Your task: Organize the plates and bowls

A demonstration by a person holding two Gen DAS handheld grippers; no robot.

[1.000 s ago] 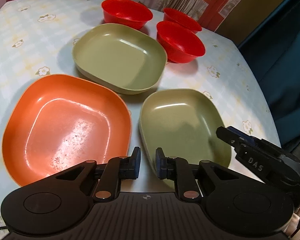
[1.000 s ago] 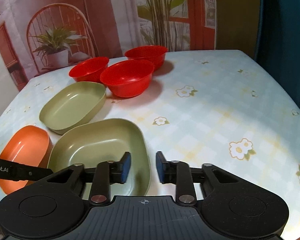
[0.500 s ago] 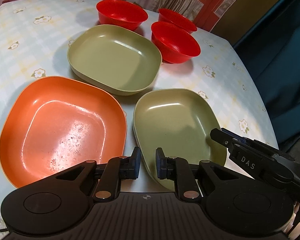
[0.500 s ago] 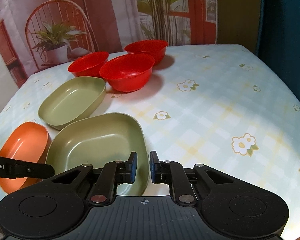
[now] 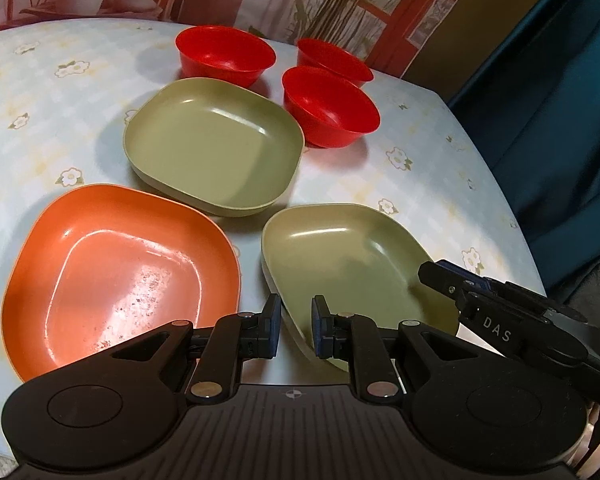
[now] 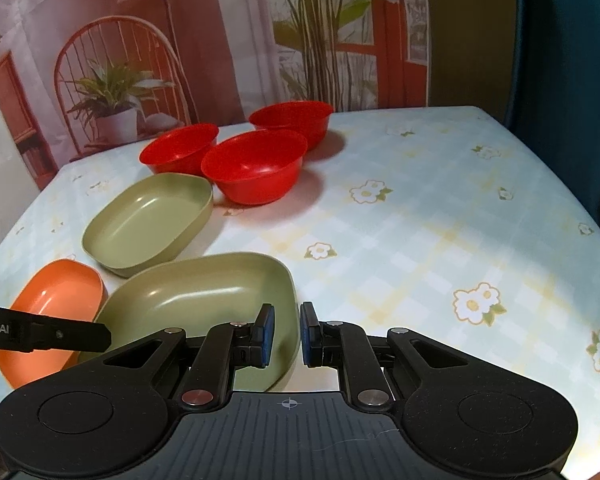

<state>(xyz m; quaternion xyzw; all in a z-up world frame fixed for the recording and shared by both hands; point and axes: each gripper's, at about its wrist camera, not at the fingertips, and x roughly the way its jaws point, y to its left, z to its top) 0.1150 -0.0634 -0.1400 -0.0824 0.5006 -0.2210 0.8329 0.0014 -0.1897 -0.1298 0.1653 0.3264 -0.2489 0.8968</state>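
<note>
Lying at the left of the flowered tablecloth [image 5: 60, 120] is the orange plate [image 5: 120, 280], flat on the cloth. Just right of it the left gripper [image 5: 296, 330] points steeply down at the near edge of the table, its two pads close together with a narrow gap; the near corner of the near green plate [image 5: 340, 264] shows in that gap, but whether the pads press on it cannot be told. That plate sits tilted, its right side raised off the cloth. Behind it the far green plate [image 5: 216, 148] rests flat, and beyond that stand three red bowls [image 5: 328, 108], grouped near one another. At the right, the right gripper [image 6: 287, 334] slants down over the tilted plate's right rim, pads closed on that rim, one inside and one outside.
</note>
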